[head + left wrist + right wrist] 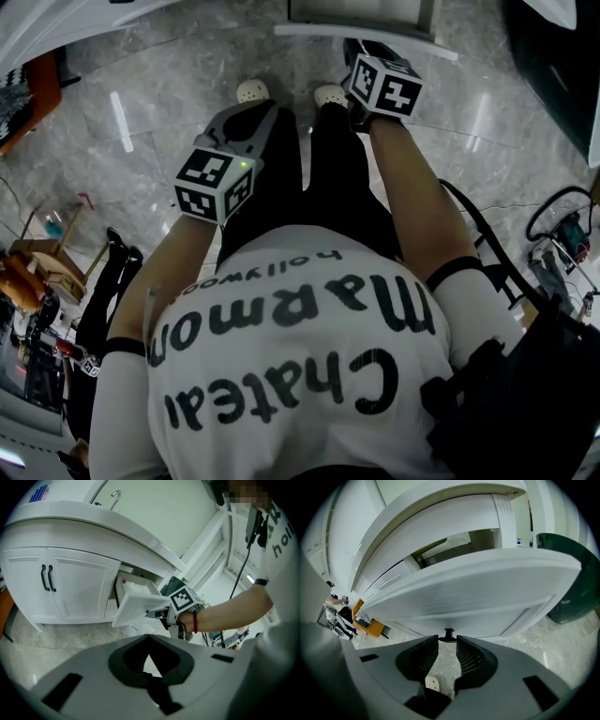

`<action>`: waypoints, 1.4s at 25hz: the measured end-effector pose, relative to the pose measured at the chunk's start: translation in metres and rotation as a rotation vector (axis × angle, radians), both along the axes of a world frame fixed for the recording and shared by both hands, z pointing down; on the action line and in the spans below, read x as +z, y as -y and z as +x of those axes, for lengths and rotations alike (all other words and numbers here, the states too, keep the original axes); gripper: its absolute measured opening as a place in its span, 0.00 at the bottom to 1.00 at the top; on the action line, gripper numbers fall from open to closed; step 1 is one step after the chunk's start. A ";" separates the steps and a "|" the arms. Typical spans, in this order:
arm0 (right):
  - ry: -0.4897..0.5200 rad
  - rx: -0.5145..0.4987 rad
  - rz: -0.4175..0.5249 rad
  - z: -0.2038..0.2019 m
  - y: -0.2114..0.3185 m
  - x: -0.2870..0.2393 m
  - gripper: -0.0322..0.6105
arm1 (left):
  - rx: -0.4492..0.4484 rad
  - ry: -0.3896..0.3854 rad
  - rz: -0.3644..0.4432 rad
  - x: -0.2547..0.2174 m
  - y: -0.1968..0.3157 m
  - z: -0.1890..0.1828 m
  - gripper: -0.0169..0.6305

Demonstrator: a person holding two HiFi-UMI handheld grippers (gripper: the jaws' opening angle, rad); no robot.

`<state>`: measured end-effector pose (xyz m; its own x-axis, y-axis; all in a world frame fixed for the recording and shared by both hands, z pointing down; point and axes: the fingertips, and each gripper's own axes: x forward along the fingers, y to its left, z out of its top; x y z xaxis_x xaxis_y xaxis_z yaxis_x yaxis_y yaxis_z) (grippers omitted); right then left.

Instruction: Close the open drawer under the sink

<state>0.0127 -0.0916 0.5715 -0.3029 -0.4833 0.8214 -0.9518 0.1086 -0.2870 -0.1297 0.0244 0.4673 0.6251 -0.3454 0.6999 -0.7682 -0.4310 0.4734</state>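
The white drawer (136, 609) stands pulled out under the sink counter (93, 524). Its front panel (478, 592) fills the right gripper view, and its edge (366, 28) shows at the top of the head view. My right gripper (448, 639) is at the panel's lower edge, its tips closed on either side of the small black drawer handle (449, 633). The same gripper (159, 613) shows at the drawer front, with its marker cube (384, 84) on top. My left gripper (148, 641) hangs back over the floor, low at my left side (253, 117). Its tips meet with nothing between them.
Two white cabinet doors (65, 588) with black handles are left of the drawer. A dark green bin (567, 583) stands right of it. My feet (328, 94) are on the marble floor in front of it. Cables (562, 234) lie at the right, an orange seat (368, 623) far left.
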 end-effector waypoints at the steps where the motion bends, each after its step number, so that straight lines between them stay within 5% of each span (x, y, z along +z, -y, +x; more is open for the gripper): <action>1: -0.001 0.001 0.000 0.000 0.002 -0.001 0.25 | 0.003 -0.001 0.001 -0.001 0.001 0.000 0.04; 35: -0.067 -0.054 0.040 0.002 0.023 -0.004 0.25 | -0.198 0.025 0.041 -0.009 -0.006 -0.019 0.04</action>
<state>0.0145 -0.1146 0.5674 -0.2749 -0.5007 0.8208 -0.9610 0.1709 -0.2175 -0.1491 0.0307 0.4580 0.5248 -0.4881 0.6974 -0.8511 -0.2888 0.4383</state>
